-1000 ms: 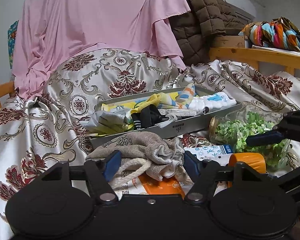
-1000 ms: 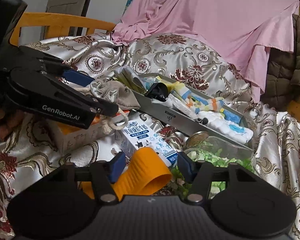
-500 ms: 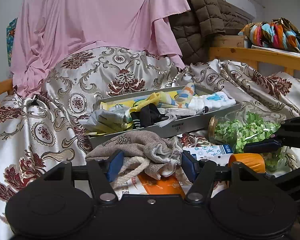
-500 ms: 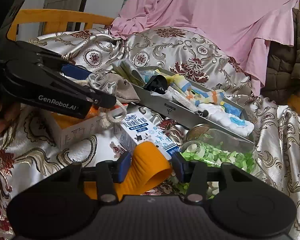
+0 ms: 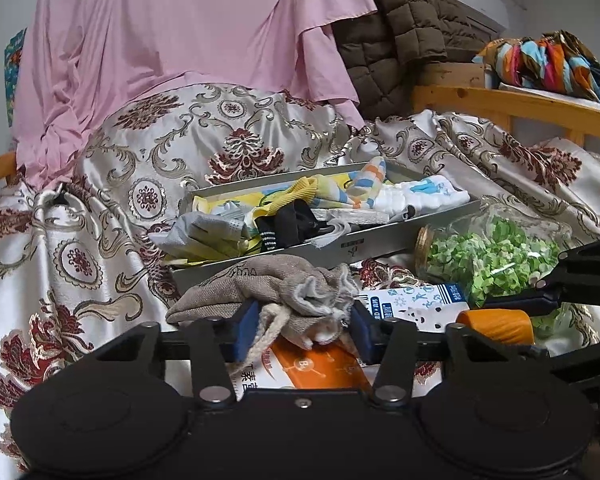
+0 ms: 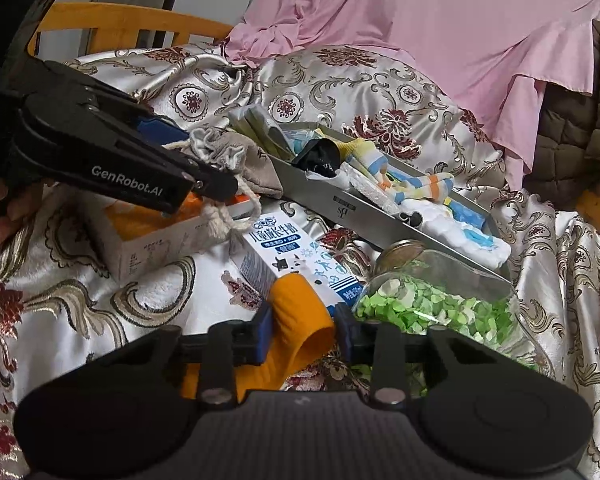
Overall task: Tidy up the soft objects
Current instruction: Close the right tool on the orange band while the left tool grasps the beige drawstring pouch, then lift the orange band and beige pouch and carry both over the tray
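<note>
Left wrist view: the left gripper (image 5: 302,330) closes its blue pads on a grey drawstring pouch (image 5: 268,288) lying atop an orange-and-white box (image 5: 320,368). The right gripper (image 6: 302,330) squeezes an orange sock (image 6: 300,320) beside a milk carton (image 6: 296,260), near the grey tray (image 6: 364,212) of soft items.

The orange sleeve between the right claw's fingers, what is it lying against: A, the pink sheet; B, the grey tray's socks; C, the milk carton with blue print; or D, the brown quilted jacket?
C: in the right wrist view the orange sleeve rests against the milk carton, between the right claw fingers.
</note>
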`<state>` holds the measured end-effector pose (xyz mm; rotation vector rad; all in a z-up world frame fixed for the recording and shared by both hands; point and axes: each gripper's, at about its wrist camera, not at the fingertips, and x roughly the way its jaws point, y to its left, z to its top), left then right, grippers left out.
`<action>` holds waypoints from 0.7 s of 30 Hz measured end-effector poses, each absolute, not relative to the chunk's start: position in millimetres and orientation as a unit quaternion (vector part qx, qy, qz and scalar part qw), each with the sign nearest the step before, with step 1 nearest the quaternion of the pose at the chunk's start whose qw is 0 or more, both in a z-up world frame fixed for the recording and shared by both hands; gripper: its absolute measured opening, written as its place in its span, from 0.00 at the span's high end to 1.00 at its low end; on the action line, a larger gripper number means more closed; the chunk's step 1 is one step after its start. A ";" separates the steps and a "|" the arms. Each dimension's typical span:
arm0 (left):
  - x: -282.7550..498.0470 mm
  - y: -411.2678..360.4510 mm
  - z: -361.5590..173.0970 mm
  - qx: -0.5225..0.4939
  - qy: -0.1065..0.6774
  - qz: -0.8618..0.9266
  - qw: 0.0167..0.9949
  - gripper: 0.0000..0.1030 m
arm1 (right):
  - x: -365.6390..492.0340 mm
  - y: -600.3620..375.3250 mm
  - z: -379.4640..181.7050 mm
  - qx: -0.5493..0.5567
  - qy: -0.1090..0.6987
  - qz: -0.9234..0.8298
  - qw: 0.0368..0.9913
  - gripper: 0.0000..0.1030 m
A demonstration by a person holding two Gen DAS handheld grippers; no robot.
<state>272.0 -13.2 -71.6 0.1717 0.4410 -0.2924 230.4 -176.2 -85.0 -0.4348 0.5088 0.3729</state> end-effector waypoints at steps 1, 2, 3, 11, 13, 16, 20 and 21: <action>270.9 -14.1 -72.0 0.089 0.216 -0.145 0.961 0.55 | 229.3 -175.9 -85.5 -0.214 0.247 0.182 0.927 0.72; 270.1 -14.7 -72.4 0.093 0.215 -0.145 0.961 0.56 | 228.9 -175.6 -85.5 -0.215 0.246 0.182 0.927 0.74; 269.2 -14.5 -72.4 0.093 0.213 -0.145 0.962 0.58 | 228.6 -175.5 -85.2 -0.215 0.245 0.182 0.928 0.75; 261.8 -8.7 -67.3 0.068 0.195 -0.139 0.968 0.63 | 226.8 -181.6 -75.9 -0.190 0.233 0.184 0.936 0.81; 258.9 -7.3 -63.7 0.058 0.187 -0.138 0.971 0.63 | 225.8 -182.5 -73.8 -0.186 0.229 0.183 0.938 0.82; 252.3 -5.3 -56.3 0.041 0.171 -0.136 0.975 0.64 | 224.1 -183.7 -68.4 -0.180 0.221 0.183 0.941 0.82; 238.9 -8.0 -43.1 0.048 0.145 -0.135 0.979 0.64 | 219.4 -188.3 -58.0 -0.169 0.204 0.180 0.947 0.82; 234.8 -8.5 -39.5 0.048 0.139 -0.135 0.980 0.64 | 217.7 -189.9 -54.4 -0.165 0.198 0.180 0.949 0.82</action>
